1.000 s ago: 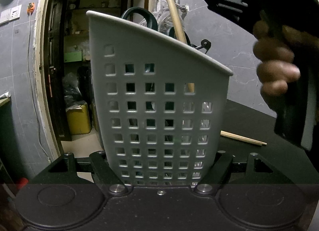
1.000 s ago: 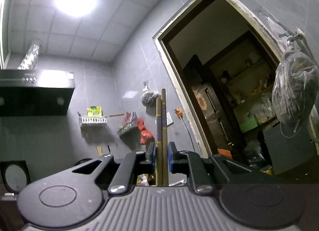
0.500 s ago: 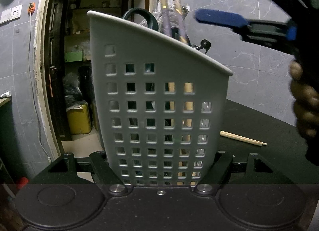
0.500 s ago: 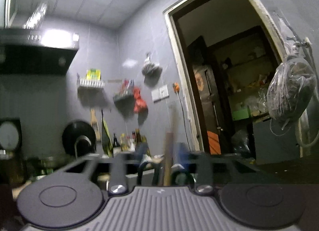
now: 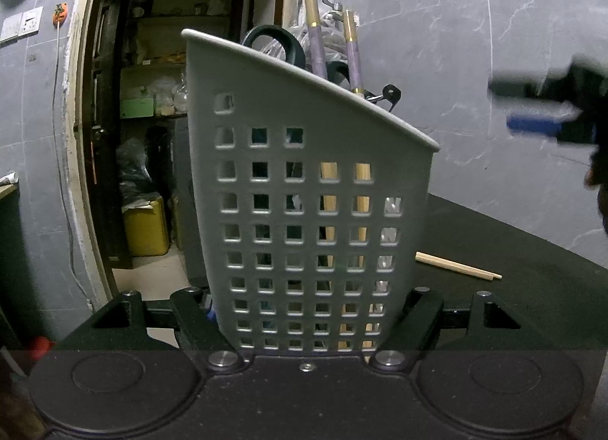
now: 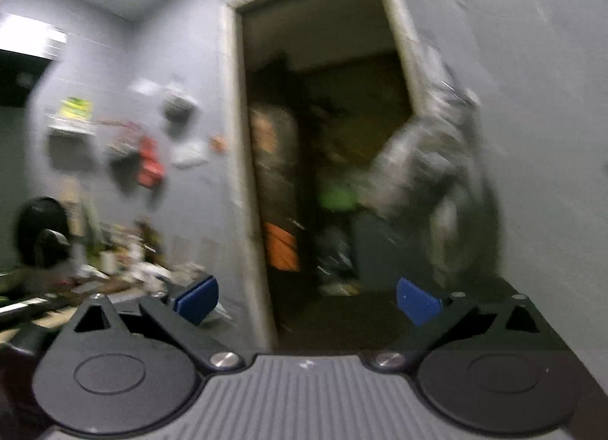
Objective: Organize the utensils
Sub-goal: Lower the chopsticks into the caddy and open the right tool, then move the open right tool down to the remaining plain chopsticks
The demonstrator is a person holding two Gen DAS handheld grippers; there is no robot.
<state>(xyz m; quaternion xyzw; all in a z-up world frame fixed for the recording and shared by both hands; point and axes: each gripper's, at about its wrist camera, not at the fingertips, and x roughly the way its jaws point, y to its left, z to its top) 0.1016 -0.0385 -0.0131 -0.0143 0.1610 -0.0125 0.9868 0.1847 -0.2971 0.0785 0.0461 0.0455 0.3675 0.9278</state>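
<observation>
Left gripper (image 5: 309, 320): clamped on the base of the grey utensil basket (image 5: 304, 212), one black finger on each side of it, holding it upright on the dark countertop (image 5: 513, 288).

Right gripper (image 6: 306, 297): jaws opening, the blue pads (image 6: 197, 297) far apart with nothing between them. From the left wrist camera it shows as a blur at the right edge (image 5: 547, 113), well apart from the basket.

Utensil basket: a perforated grey tub with a slanted rim, filling the middle of the left camera's view.

Chopsticks in basket (image 5: 317, 48): a pair with purple shafts and gold bands stands inside, tops above the rim, wooden lower halves visible through the holes.

Other contents: a dark green looped handle (image 5: 273, 40) and a small black metal piece (image 5: 389, 94) poke over the rim.

Loose chopsticks (image 5: 458, 270): a plain wooden pair lies flat on the countertop, just beside the basket on its right.

Background: an open doorway (image 5: 159, 135) into a cluttered storeroom and a grey tiled wall (image 5: 475, 40).
</observation>
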